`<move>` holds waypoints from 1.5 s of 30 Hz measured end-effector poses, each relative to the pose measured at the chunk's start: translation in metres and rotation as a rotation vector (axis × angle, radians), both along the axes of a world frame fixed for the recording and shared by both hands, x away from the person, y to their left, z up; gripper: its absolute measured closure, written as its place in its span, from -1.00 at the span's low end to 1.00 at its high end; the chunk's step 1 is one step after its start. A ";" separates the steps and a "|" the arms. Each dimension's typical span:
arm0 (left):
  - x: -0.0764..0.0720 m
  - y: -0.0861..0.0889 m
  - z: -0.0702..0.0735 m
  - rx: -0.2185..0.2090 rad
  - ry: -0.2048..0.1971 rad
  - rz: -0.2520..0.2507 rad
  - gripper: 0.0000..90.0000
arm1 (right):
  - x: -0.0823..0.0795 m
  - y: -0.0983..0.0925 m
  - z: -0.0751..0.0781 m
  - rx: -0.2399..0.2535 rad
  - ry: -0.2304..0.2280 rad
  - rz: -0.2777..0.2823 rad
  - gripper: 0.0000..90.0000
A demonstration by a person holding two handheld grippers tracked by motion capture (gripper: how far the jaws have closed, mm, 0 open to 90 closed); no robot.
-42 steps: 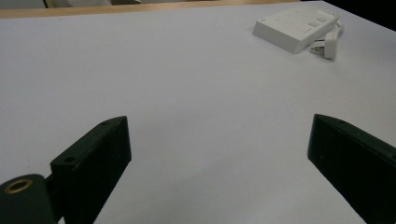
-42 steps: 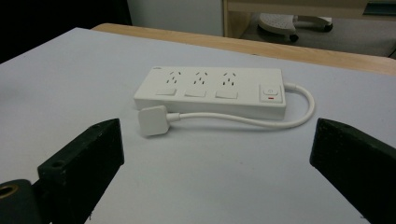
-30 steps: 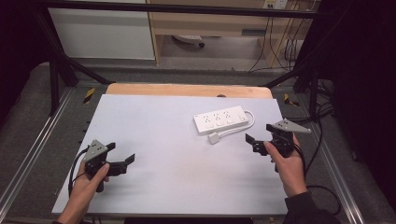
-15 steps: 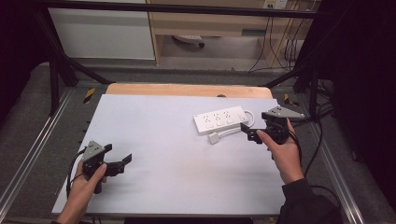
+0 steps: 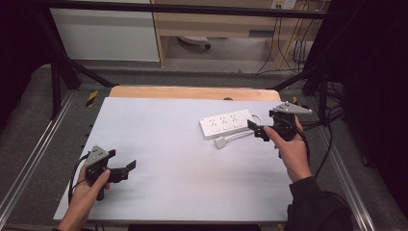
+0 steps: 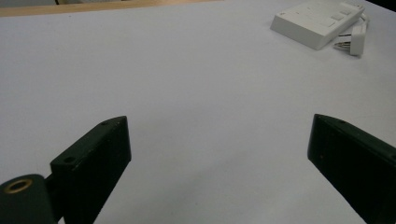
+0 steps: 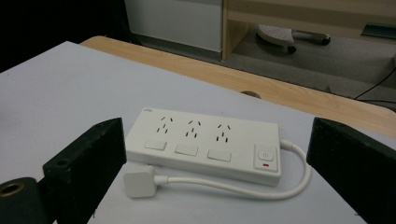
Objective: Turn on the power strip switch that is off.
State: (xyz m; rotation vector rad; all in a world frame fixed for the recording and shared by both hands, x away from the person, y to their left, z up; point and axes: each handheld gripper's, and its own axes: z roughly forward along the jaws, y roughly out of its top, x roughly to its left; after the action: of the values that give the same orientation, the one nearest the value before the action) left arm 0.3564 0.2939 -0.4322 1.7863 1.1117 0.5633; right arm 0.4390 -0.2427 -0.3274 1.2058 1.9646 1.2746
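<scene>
Just ahead of the right gripper (image 5: 261, 129), whose jaws stood spread with nothing between them, lay the white plastic three-socket power strip (image 7: 205, 142) on the white table top (image 5: 192, 159), its white plug (image 7: 139, 181) nearest the jaws. Well apart, the left gripper (image 5: 126, 169) hovered low, jaws likewise spread wide
</scene>
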 end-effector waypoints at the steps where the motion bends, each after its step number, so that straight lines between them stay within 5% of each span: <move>1: 0.000 0.000 0.000 0.000 0.001 0.000 -0.86 | 0.001 0.001 0.001 -0.001 -0.004 0.000 -0.88; 16: -0.003 0.002 0.003 -0.003 -0.020 0.009 -0.86 | 0.018 0.017 0.002 -0.003 0.000 -0.005 -0.87; 45: -0.005 0.004 0.002 0.009 0.001 -0.007 -0.86 | 0.050 0.044 0.008 0.006 -0.013 -0.022 -0.74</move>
State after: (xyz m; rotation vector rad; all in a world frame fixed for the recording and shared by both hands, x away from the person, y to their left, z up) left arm 0.3513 0.2975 -0.4305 1.7976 1.1051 0.5644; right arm 0.4889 -0.1987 -0.3192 1.2153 1.9343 1.2754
